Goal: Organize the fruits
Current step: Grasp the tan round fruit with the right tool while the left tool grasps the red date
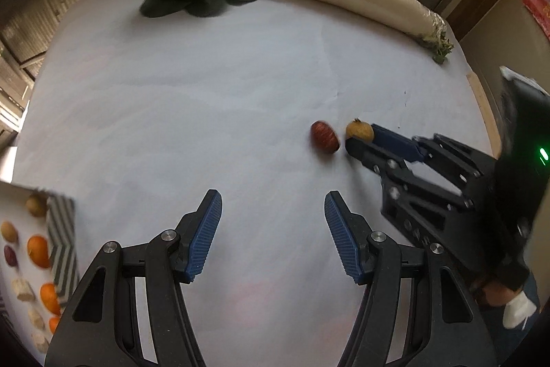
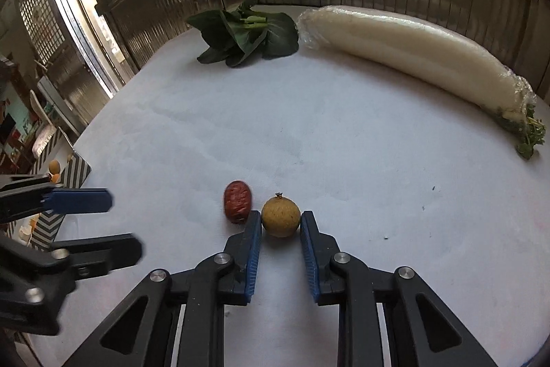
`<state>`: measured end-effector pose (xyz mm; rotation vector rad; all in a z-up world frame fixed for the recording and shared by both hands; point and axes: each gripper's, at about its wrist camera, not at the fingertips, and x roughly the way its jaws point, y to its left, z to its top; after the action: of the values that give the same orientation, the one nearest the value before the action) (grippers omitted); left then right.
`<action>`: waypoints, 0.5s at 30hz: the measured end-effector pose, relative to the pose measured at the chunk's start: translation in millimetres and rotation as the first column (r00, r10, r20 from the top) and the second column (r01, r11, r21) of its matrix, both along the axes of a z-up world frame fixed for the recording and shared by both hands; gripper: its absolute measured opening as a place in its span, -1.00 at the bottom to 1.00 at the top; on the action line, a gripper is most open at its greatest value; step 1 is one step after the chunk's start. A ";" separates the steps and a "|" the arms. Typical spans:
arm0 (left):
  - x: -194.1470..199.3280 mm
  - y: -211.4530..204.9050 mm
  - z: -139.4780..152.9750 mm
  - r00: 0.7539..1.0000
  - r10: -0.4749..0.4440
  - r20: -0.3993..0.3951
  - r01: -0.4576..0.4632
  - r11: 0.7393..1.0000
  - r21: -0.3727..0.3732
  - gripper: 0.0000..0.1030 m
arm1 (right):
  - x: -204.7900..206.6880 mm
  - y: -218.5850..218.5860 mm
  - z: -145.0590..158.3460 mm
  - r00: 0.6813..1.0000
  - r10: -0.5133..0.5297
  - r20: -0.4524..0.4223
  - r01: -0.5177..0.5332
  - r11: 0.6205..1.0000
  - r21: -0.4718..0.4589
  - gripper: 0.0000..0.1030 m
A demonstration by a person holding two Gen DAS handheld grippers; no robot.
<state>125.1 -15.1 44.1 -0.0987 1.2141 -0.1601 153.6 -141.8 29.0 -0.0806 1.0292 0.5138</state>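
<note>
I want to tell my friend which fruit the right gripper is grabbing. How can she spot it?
Look at the white table, on the near side, far from the long wrapped radish. Two small fruits sit side by side there. It is the round yellow-brown fruit with a tiny stem on top, squeezed between the blue fingers of the right gripper; its neighbour, the wrinkly dark red date, is oval.

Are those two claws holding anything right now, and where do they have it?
The right gripper pinches the small round tan fruit by its opposite sides, low on the table. The left gripper is open and empty.
</note>
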 end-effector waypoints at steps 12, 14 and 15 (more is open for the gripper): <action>43.9 -36.7 -18.2 1.000 -0.017 -0.002 0.017 0.999 -0.033 0.22 | -19.5 -51.4 7.6 0.991 -0.135 -0.019 0.136 0.989 0.057 -0.57; 45.2 -39.4 -21.4 1.000 -0.019 0.007 0.019 1.000 -0.018 0.19 | -20.5 -52.5 9.0 0.990 -0.140 -0.019 0.141 0.988 0.065 -0.57; 44.7 -39.1 -21.7 1.000 -0.017 0.016 0.018 1.000 -0.008 -0.01 | -21.8 -52.2 9.9 0.990 -0.140 -0.017 0.141 0.988 0.066 -0.57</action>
<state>169.9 -54.1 22.4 -0.0936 1.1990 -0.1807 131.8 -194.0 38.9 0.0544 1.0211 0.4204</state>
